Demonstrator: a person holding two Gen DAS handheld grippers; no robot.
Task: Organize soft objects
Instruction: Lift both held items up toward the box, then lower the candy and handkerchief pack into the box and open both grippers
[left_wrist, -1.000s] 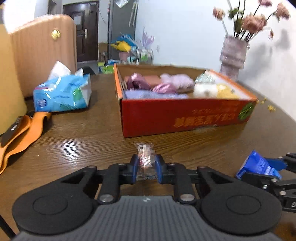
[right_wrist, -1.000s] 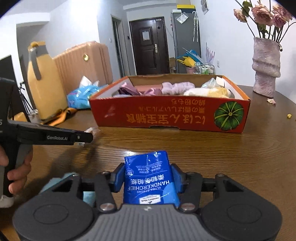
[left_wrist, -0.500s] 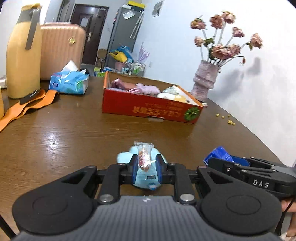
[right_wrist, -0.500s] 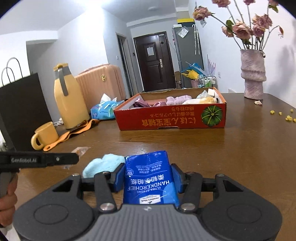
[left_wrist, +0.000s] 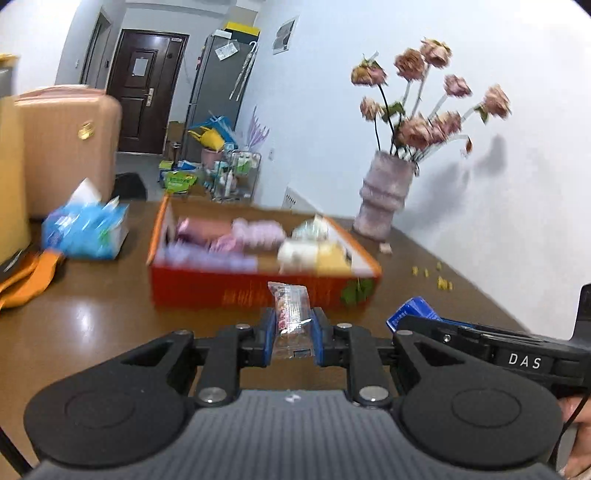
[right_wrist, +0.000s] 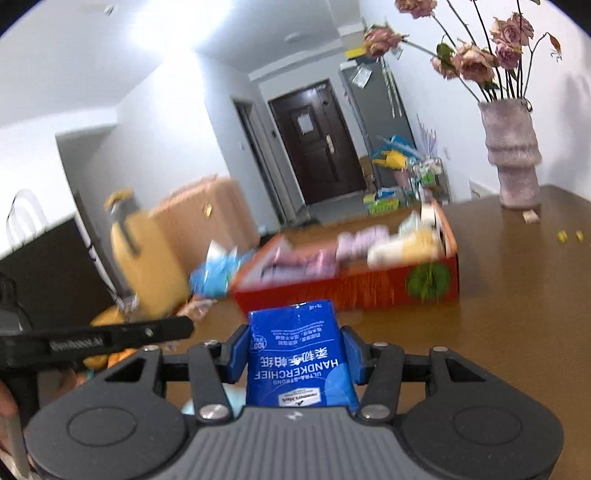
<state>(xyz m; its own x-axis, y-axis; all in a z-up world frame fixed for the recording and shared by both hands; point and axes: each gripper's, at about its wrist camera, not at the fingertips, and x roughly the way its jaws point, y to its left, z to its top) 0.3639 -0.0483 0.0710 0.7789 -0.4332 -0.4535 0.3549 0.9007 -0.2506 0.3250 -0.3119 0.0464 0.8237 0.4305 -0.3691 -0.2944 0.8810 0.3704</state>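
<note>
My left gripper (left_wrist: 293, 334) is shut on a small clear packet with a pink print (left_wrist: 291, 314), held above the brown table. My right gripper (right_wrist: 293, 349) is shut on a blue handkerchief tissue pack (right_wrist: 297, 354), whose tip also shows at the right of the left wrist view (left_wrist: 412, 312). Ahead of both stands the red cardboard box (left_wrist: 251, 288), also seen in the right wrist view (right_wrist: 354, 286), holding several soft pink, purple, white and yellow items. The left gripper's black body (right_wrist: 103, 339) crosses the left of the right wrist view.
A blue tissue packet (left_wrist: 86, 230) lies left of the box, with an orange strap (left_wrist: 26, 280) nearer the edge. A vase of dried roses (left_wrist: 386, 199) stands behind the box on the right. A yellow jug (right_wrist: 144, 258) and a pink suitcase (right_wrist: 199, 218) are at the left.
Both grippers have risen and tilted up with their loads. The light blue cloth seen under the left gripper half a second ago is out of that view. The box looks nearer.
</note>
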